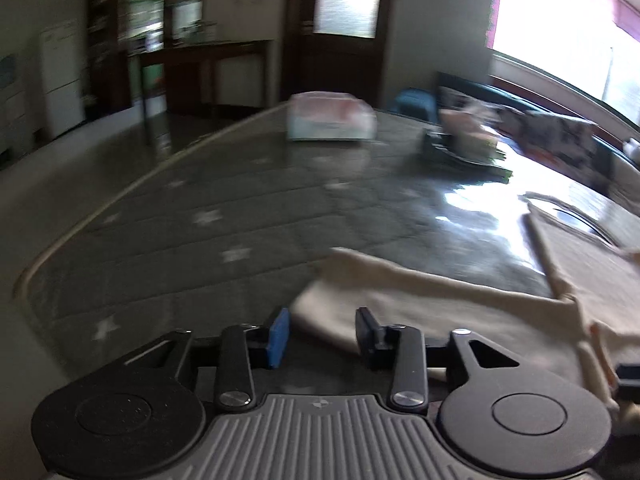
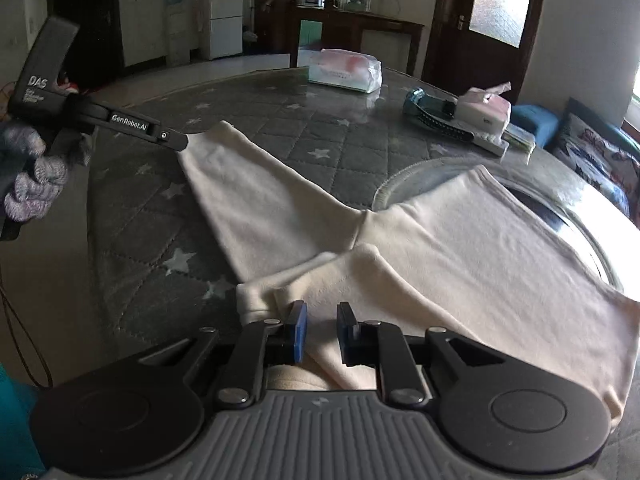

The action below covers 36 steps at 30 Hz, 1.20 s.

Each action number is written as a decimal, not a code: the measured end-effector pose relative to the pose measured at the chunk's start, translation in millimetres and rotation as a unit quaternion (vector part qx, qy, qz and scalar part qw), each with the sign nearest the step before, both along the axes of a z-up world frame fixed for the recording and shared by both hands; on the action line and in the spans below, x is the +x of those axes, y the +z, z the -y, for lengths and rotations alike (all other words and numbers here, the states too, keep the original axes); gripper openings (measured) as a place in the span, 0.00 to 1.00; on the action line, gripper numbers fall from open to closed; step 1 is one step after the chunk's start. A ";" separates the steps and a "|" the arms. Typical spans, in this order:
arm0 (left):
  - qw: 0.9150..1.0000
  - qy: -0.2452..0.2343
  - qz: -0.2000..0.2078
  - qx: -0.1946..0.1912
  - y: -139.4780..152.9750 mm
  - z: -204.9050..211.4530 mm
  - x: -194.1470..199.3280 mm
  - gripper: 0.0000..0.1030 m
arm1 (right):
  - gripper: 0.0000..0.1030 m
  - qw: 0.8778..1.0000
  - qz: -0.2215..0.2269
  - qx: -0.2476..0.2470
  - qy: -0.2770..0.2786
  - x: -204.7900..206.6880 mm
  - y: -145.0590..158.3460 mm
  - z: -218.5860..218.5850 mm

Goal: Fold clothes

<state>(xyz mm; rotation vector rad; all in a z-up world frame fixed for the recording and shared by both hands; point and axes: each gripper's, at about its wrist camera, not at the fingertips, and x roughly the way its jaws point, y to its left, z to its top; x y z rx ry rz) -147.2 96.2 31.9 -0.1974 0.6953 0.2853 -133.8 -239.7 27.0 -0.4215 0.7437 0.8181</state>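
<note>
- Left gripper (image 1: 322,334), lower centre: jaws apart at the shirt's (image 2: 460,240) sleeve end.
- Right gripper (image 2: 322,330), lower centre: jaws apart over the folded near sleeve.

A: The left wrist view is motion-blurred; the tissue pack (image 1: 331,117) at 12 o'clock is unreadable.

B: The cream garment (image 2: 460,248) runs off-frame at 3 o'clock, its lower part hidden behind the right gripper (image 2: 321,332).
</note>
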 end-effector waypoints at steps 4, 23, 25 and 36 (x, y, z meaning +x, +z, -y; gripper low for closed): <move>1.000 0.016 -0.005 -0.013 -5.1 -8.9 3.1 0.40 | 0.15 1.000 0.001 0.006 -0.011 0.1 5.9 6.8; 0.984 -0.144 0.103 -0.027 78.3 65.4 22.1 0.04 | 0.15 0.988 0.032 0.051 -0.139 4.2 34.0 89.9; 0.972 -0.199 0.123 -0.024 94.2 97.0 23.8 0.04 | 0.15 0.985 0.031 0.060 -0.161 5.1 33.4 103.8; 0.897 -0.417 0.119 -0.085 93.9 240.4 35.8 0.05 | 0.15 0.965 0.013 0.090 -0.247 -3.3 24.1 167.4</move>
